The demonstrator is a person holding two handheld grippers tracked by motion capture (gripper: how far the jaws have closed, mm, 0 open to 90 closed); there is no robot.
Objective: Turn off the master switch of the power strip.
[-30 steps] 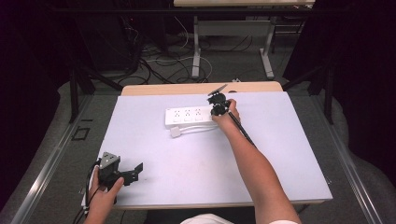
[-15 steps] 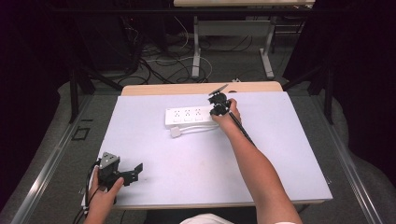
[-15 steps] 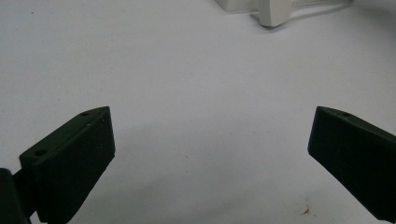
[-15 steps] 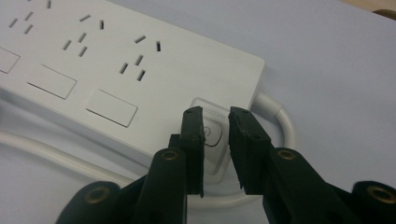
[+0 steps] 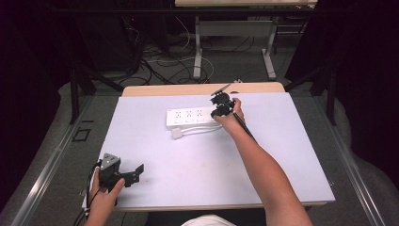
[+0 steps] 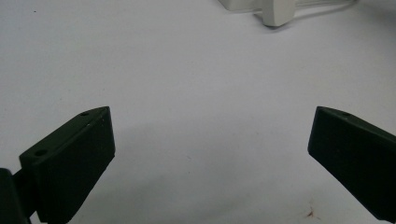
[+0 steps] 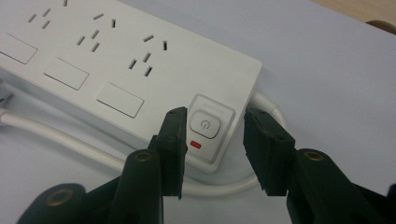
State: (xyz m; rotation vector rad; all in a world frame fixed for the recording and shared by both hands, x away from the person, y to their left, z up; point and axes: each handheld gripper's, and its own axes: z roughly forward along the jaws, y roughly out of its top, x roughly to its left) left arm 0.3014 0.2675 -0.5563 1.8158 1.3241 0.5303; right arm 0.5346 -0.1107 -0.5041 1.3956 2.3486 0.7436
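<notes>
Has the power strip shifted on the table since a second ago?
No. In the high view the power strip lies at the same spot below the table's wooden far edge, its plug in front as before.

White table top [image 5: 197, 160], grey floor [image 5: 61, 155], tangled floor cables [image 5: 155, 61]

— White plastic power strip [image 7: 116, 60], white cable [image 7: 60, 135], and there's a small red indicator light [image 7: 196, 144] under its pale grey power button [image 7: 205, 125]!

— Matte black gripper jaws (both pairs), over a pale lavender tabletop [image 5: 197, 160] with a light wood edge [image 5: 188, 89].
</notes>
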